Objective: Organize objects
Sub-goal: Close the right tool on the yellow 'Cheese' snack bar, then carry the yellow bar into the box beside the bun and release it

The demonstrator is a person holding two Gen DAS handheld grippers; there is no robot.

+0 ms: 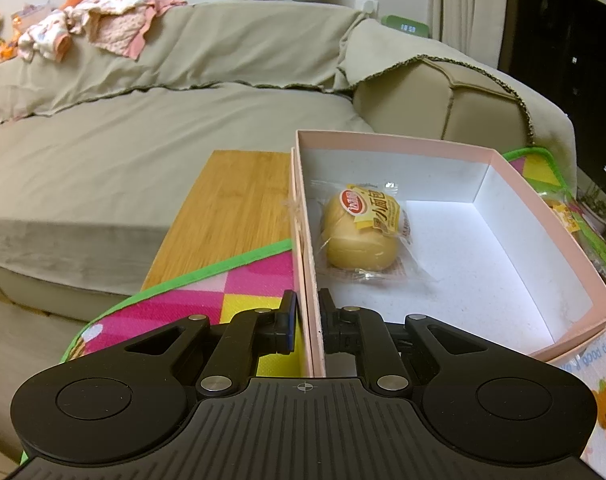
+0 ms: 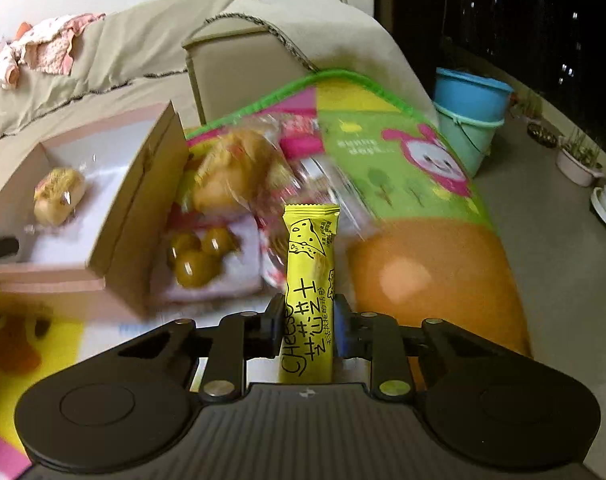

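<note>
The left claw is narrow and pinches the near left wall of the pink box, one finger outside and one inside. I think this hold keeps the light cardboard box steady, so that it does not slide on the colourful play mat when snacks are dropped in. Inside the box, near the left wall, lies one wrapped small bread; the rest of the white floor is bare.

The right claw is closed on a yellow cheese snack bar, gripped at its lower half so that the long packet points forward, away from the camera. It hangs above the mat, to the right of the box, not yet over the opening. Beside the box wall wait more snacks: a bag of bread and a pack with round yellow-brown pieces, both blurred. In my judgement the bar must go left and over the wall, then be released next to the bread.

The mat covers a worktop whose wooden part shows beside the sofa.
</note>
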